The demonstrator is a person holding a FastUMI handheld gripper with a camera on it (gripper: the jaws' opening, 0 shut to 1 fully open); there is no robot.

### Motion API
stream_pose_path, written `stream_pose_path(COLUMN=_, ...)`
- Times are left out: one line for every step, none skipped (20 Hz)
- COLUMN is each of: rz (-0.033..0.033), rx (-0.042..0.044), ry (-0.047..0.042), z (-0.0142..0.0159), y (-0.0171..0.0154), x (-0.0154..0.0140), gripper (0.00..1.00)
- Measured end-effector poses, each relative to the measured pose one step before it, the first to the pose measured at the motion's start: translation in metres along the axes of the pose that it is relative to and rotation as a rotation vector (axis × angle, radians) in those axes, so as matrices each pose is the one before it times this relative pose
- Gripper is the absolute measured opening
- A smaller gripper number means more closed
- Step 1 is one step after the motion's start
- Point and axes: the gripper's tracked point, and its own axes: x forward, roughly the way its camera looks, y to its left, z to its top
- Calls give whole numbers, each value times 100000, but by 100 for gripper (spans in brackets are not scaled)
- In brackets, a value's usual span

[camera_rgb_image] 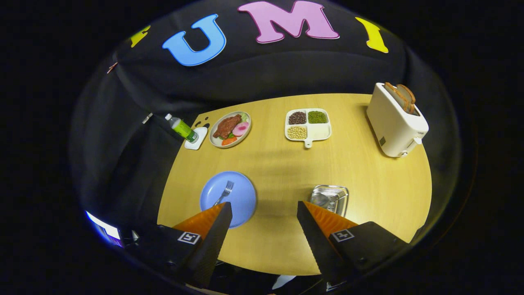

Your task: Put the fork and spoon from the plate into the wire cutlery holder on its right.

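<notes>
1. Your hand-held gripper (264, 213) hangs above the tabletop (286, 164) with its fingers spread wide and nothing between them.
2. The fork (224, 192) lies on the blue plate (241, 196), tines pointing away from you, just ahead of the left finger.
3. I can make out no spoon on the plate; the left finger covers the plate's near edge, so I cannot tell whether it lies there.
4. The wire cutlery holder (330, 198) sits to the right of the plate, just beyond the right finger. Something shiny shows inside it, possibly the spoon, but it is too small to be sure.
5. Judgement: the fork at least is left to move, so the task is at best half done.
6. Count: one fork, one blue plate, one holder, one food plate (230, 128), one divided tray (308, 124), one bottle (181, 128), one toaster (396, 120).
</notes>
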Motion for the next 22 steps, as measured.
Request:
stream_pose_path(rz=285, rx=-885, ry=1164, z=-432, y=1211, x=841, gripper=99)
stream_pose_path(rz=802, rx=-458, ry=1636, z=-541, y=1362, x=853, gripper=99)
stream_pose_path(rz=1321, rx=-130, ry=1028, z=-483, y=1713, x=1060, gripper=99)
stream_pose_path(rz=771, rx=-494, ry=1188, z=-550, y=1323, x=1135, gripper=99)
stream_pose_path(rz=552, rx=-536, ry=1210, z=-675, y=1260, x=1250, gripper=99)
stream_pose_path(rz=450, rx=-521, ry=2068, z=-733, y=1081, x=1200, gripper=99)
stream_pose_path(rz=135, rx=-601, ry=2412, z=-927, y=980, x=1395, gripper=99)
stream_pose_path(rz=85, rx=-428, ry=2036, z=-572, y=855, x=1216, gripper=99)
stream_pose_path(rz=-375, rx=-610, ry=1431, z=-643, y=628, x=1144, gripper=100)
stream_pose_path(rz=-1225, rx=-595, ry=1647, z=-587, y=382, x=1330, gripper=100)
stream_pose_path(rz=-1045, rx=-121, ry=1508, z=-521, y=340, x=1281, gripper=100)
stream_pose_path(rz=-881, rx=214, ry=1579, z=-499, y=281, x=1173, gripper=100)
stream_pose_path(rz=-1152, rx=498, ry=1587, z=-512, y=126, x=1150, gripper=100)
stream_pose_path(rz=-1389, rx=422, ry=1217, z=-379, y=24, x=1047, gripper=100)
stream_pose_path(rz=-1905, rx=585, ry=1025, z=-301, y=-146, x=859, gripper=100)
stream_pose_path(rz=-2141, rx=775, ry=558, z=-70, y=-208, x=716, gripper=100)
stream_pose_path(rz=-1460, rx=863, ry=73, z=-128, y=-94, x=723, gripper=99)
stream_pose_path(rz=-572, rx=491, ry=735, z=-234, y=135, x=552, gripper=99)
stream_pose_path(rz=-285, rx=98, ry=1426, z=-365, y=109, x=616, gripper=98)
stream_pose_path(rz=-44, rx=-108, ry=1348, z=-303, y=153, x=553, gripper=97)
stream_pose_path(rz=-393, rx=-121, ry=921, z=-240, y=103, x=414, gripper=92)
stream_pose_path(rz=-292, rx=-99, ry=955, z=-291, y=76, x=434, gripper=88)
